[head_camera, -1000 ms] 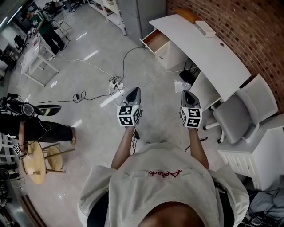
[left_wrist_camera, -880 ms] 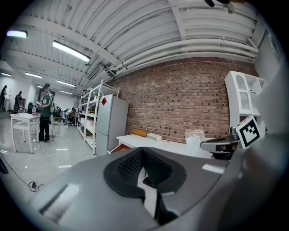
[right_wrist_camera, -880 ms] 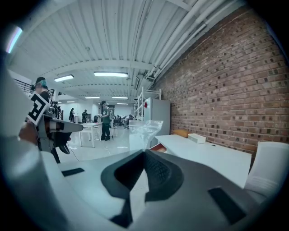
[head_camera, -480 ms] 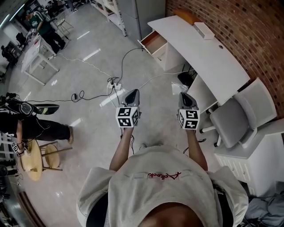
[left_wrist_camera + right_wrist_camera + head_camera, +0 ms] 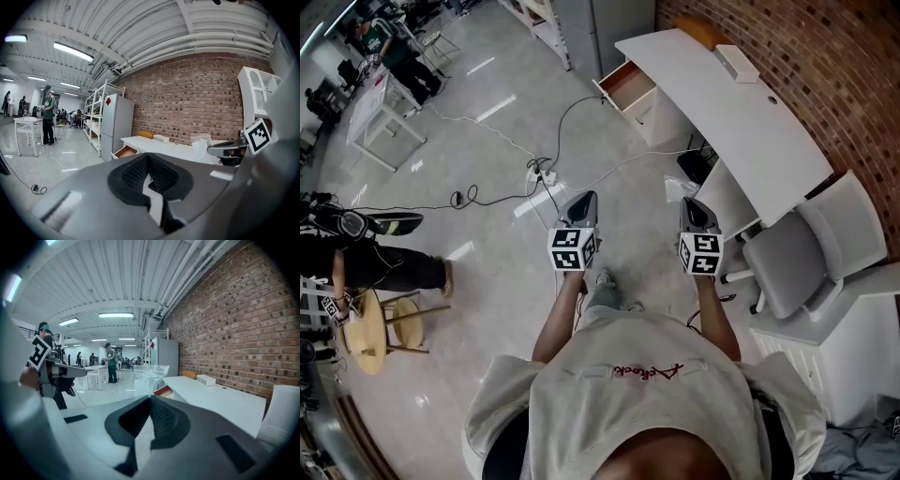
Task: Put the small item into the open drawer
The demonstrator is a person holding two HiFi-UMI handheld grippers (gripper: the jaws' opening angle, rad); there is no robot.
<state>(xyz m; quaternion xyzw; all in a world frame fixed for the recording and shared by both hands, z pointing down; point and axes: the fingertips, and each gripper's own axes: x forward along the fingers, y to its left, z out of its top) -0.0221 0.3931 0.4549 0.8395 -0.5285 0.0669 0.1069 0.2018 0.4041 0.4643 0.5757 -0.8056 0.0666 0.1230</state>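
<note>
Brick wall and glossy floor frame a workshop where a person stands with a claw in each hand. Right claw, at the lower centre of its own view, has its jaws pressed together on the bottom edge of a clear plastic bag, which stands up crumpled from the tips. In the head view the bag shows as a pale scrap just ahead of that claw, right of centre. Left claw is closed too, with nothing between its pads. Well beyond both, at the upper centre of the head view, the drawer stands pulled out from the end of a white desk, its wooden inside showing. A grey chair sits at the right. The bag looks near weightless, limp and slick, likely to flutter or slide from a loose pinch. A firm hold on its edge seems best. What it contains cannot be made out.
</note>
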